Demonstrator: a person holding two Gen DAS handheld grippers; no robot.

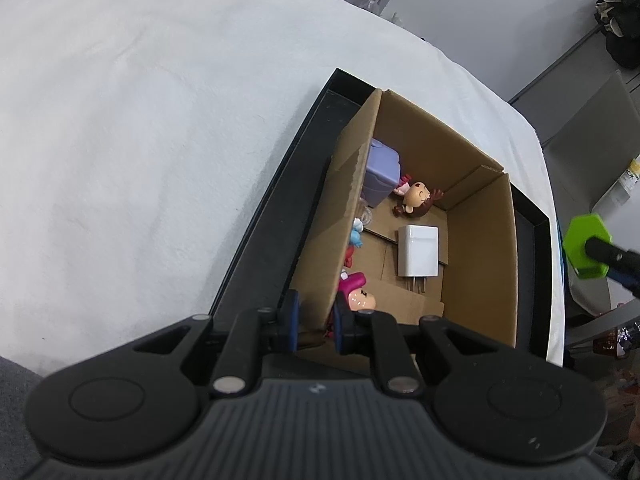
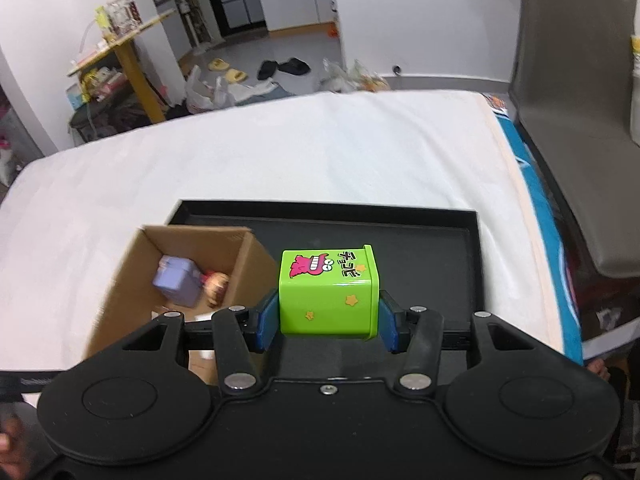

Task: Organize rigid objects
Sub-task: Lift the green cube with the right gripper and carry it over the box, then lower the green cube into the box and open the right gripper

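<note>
My left gripper (image 1: 314, 322) is shut on the near left wall of an open cardboard box (image 1: 476, 240), which stands in a black tray (image 1: 272, 236). Inside lie a purple box (image 1: 382, 170), a brown-haired doll (image 1: 418, 196), a white charger (image 1: 418, 250), a pink-haired figure (image 1: 356, 292) and a blue figure (image 1: 357, 236). My right gripper (image 2: 327, 324) is shut on a green cartoon box (image 2: 328, 292), held above the tray (image 2: 432, 240) to the right of the cardboard box (image 2: 132, 276). The green box also shows at the right edge of the left wrist view (image 1: 587, 246).
The tray sits on a white cloth-covered table (image 1: 140, 140). A grey chair (image 2: 576, 120) stands beyond the table's right edge. Shelves and floor clutter (image 2: 120, 72) lie in the room behind.
</note>
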